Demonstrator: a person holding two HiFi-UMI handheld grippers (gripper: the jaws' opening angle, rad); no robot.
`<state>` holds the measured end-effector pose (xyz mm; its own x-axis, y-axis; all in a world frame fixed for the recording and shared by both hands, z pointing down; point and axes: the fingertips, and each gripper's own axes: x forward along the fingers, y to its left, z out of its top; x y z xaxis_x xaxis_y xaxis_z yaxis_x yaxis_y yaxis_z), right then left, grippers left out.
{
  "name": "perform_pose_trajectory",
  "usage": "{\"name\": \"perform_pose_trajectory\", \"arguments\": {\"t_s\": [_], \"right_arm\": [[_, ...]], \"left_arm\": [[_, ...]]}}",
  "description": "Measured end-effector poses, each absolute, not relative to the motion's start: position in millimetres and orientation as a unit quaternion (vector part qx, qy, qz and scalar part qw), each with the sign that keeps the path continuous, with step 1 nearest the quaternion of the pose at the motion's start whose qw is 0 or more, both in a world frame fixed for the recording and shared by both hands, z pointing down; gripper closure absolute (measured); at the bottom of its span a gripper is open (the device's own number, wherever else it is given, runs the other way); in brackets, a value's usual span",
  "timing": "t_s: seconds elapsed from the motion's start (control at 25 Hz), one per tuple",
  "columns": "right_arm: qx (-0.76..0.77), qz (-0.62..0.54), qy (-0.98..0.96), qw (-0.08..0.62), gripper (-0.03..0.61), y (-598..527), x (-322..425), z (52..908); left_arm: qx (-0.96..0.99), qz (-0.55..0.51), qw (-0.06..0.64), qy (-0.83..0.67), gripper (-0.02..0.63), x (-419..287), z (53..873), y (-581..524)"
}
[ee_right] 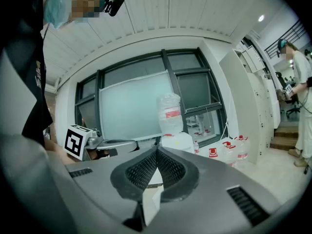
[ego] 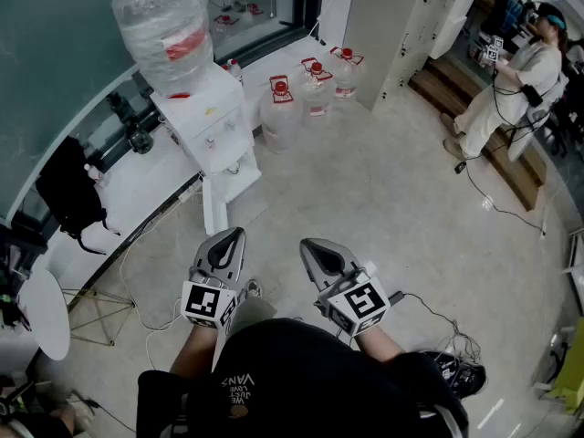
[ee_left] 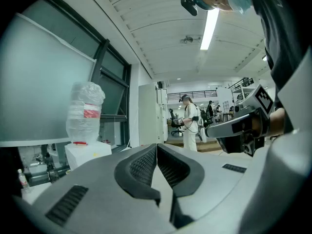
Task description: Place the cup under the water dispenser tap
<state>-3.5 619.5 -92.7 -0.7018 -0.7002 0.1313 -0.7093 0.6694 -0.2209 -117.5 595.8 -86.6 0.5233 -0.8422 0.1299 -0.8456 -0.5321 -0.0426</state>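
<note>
Nearest, the left gripper (ego: pixel 234 234) and the right gripper (ego: pixel 309 245) are held side by side just above the person's lap, a small gap between them. In each gripper view the ribbed pads are pressed together with nothing between them: both are clenched and empty. The cup cannot be made out in any view.

Ahead of the tips lies open pale floor (ego: pixel 383 199), bare up to the foot of the water dispenser (ego: pixel 214 121). Loose cables (ego: pixel 137 254) trail on the left side, beside a round white table (ego: pixel 46 313).

The dispenser stands against a low white ledge (ego: pixel 137 185) under the window, a big clear bottle (ego: pixel 169 30) upside down on top. Water jugs (ego: pixel 310 85) crowd the floor just to its right – well apart from the grippers. Farthest off, another person (ego: pixel 511 85) stands by wooden steps (ego: pixel 511 167).
</note>
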Motion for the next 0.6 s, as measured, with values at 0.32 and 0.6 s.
{"name": "perform_pose_trajectory", "arguments": {"t_s": [0.32,0.6], "right_arm": [[0.42,0.133,-0.898,-0.012,0.534,562,-17,-84],[0.458,0.155,-0.875,-0.017,0.532,488,-51,-77]], "left_arm": [[0.882,0.075,0.016,-0.465,0.594,-146,-65,535],[0.901,0.082,0.035,-0.424,0.594,-181,-43,457]]}}
